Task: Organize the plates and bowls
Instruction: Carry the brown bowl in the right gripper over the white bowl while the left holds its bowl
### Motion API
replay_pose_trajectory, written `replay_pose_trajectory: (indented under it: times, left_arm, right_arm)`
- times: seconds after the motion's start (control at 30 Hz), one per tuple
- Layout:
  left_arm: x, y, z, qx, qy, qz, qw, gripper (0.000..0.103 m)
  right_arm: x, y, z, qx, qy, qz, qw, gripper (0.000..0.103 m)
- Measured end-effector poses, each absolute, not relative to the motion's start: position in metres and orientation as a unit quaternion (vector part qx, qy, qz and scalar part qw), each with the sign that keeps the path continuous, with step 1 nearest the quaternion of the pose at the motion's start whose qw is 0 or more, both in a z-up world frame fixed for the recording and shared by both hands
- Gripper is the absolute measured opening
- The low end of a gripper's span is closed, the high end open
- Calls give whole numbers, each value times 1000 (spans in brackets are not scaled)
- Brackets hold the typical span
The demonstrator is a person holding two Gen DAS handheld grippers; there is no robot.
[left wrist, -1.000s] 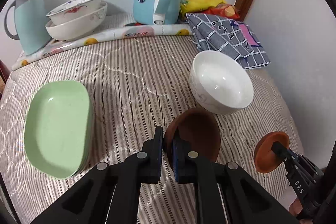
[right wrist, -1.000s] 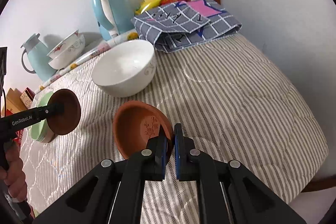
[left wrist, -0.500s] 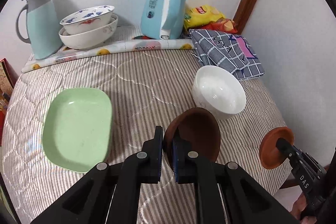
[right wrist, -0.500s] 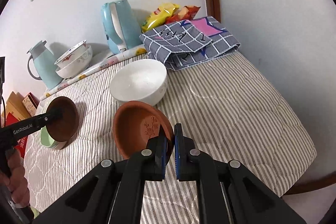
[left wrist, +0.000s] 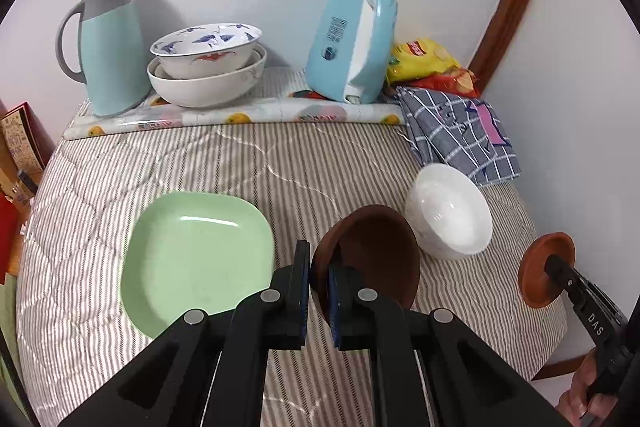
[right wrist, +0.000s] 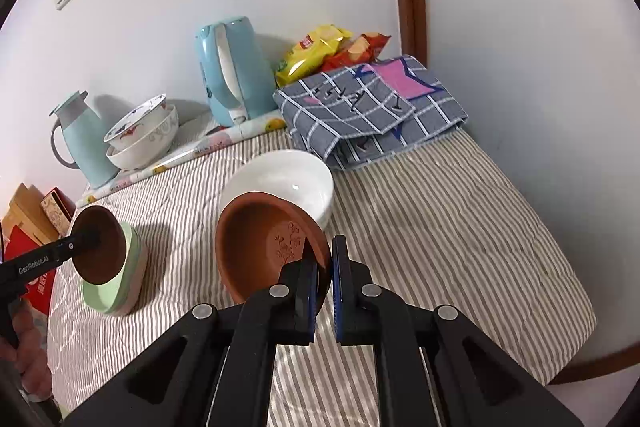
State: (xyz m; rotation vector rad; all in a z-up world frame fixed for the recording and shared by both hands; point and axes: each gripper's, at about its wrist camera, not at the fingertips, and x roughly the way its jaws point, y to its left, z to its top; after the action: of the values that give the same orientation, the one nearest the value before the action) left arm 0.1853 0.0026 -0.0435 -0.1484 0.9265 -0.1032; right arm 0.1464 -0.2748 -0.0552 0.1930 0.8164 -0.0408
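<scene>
My left gripper (left wrist: 319, 269) is shut on the rim of a dark brown bowl (left wrist: 372, 259) and holds it in the air, to the right of the stacked green plates (left wrist: 192, 259). My right gripper (right wrist: 325, 259) is shut on the rim of a terracotta dish (right wrist: 264, 243) with a flower relief, held in the air in front of a white bowl (right wrist: 288, 179). The white bowl (left wrist: 448, 211) stands on the striped table. The other gripper shows in each view, with the terracotta dish (left wrist: 546, 269) and the brown bowl (right wrist: 100, 251).
Two nested patterned bowls (left wrist: 208, 67) stand at the back beside a pale blue thermos jug (left wrist: 108, 43). A blue kettle (left wrist: 356, 43), snack bags (left wrist: 428, 63), a folded checked cloth (left wrist: 460, 135) and a rolled sheet (left wrist: 236, 115) lie along the back. Boxes (right wrist: 32, 219) stand off the left edge.
Both grippers have pulled back and up from the table, each keeping its dish. The view has widened; the green plates and white bowl look farther away.
</scene>
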Motion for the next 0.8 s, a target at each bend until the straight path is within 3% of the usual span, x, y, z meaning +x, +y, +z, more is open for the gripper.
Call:
replay_pose_trajectory:
  times: [0.8]
  left_arm:
    - [244,27,-71,-98,457,-52,883,8]
  right_arm:
    - [252,-244,-93,60,444,-15,894,6]
